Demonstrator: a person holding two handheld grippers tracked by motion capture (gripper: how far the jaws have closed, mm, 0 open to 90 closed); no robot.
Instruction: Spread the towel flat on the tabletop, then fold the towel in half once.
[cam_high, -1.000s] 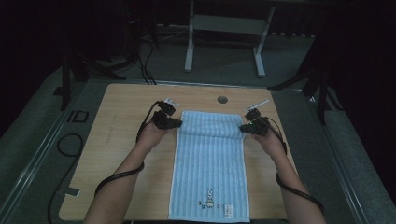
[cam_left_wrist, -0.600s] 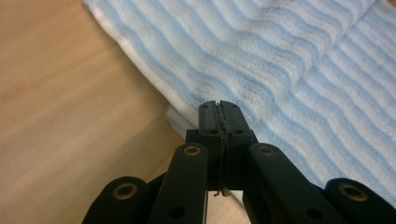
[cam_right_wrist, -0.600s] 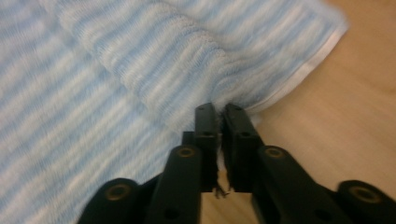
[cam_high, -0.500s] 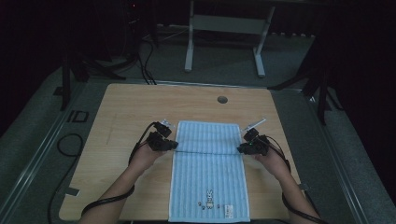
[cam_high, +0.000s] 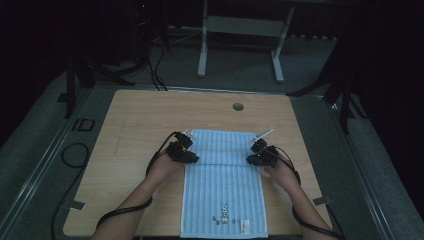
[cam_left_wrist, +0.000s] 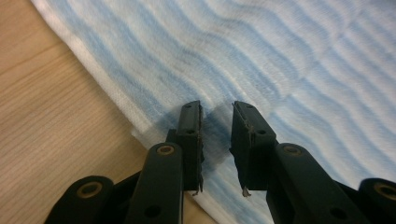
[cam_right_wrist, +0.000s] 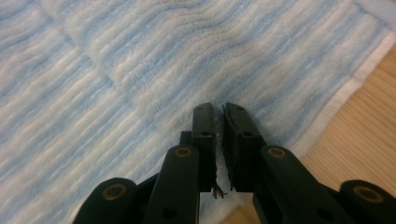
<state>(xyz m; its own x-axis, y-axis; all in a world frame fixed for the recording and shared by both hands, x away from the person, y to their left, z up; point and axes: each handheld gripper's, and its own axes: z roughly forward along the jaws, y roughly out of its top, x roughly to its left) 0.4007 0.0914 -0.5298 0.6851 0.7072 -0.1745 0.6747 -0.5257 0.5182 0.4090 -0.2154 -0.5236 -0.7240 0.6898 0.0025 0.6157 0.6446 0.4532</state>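
Here, blue striped towel (cam_high: 224, 190) lies on wooden table (cam_high: 135, 120), long axis near–far, far part folded toward person. Left gripper (cam_high: 189, 156) at towel's left edge, jaws slightly spread over cloth (cam_left_wrist: 289, 70). Right gripper (cam_high: 252, 159) at right edge, jaws nearly pressed together; whether cloth (cam_right_wrist: 116, 70) is pinched, cannot tell. Both sit equally near fold edge, which runs left–right between them.
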